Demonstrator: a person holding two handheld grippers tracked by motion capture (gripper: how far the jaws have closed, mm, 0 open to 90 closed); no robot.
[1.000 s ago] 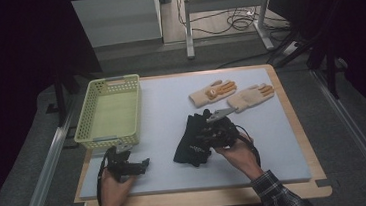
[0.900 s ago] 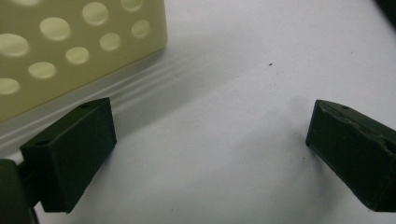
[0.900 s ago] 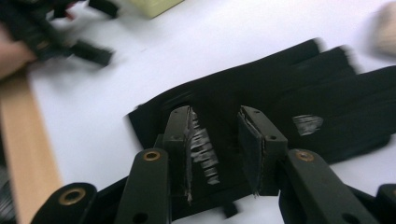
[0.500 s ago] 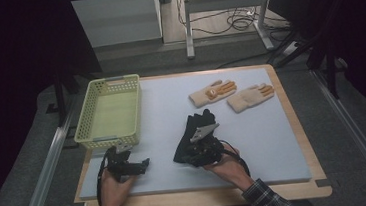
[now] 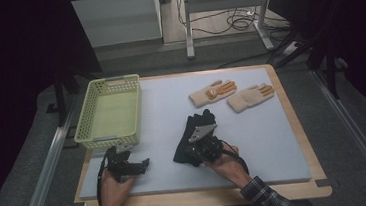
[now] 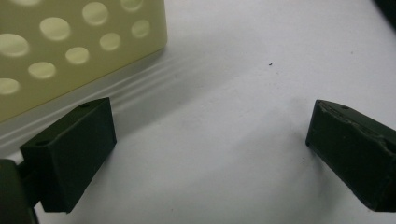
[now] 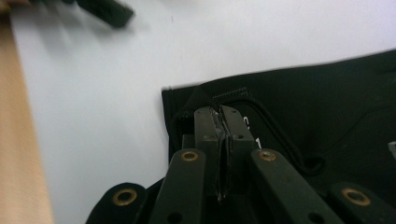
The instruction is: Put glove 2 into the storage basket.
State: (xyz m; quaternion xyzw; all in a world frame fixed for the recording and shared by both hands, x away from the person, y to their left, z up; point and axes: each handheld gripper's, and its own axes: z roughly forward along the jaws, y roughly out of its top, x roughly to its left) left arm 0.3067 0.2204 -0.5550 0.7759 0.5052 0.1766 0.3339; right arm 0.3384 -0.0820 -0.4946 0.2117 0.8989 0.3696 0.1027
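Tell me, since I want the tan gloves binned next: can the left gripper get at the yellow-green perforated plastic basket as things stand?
Probably yes. The left gripper is open and holds nothing, and the yellow-green perforated plastic basket stands just beyond it, with bare white mat between.

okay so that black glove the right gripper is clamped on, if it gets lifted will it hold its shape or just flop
The black glove will probably flop: it is thin fabric lying flat and creased on the mat. The right gripper has its jaws closed on the cuff edge alone, so the fingers would likely dangle below. It looks light, and the cloth seems unlikely to slip.
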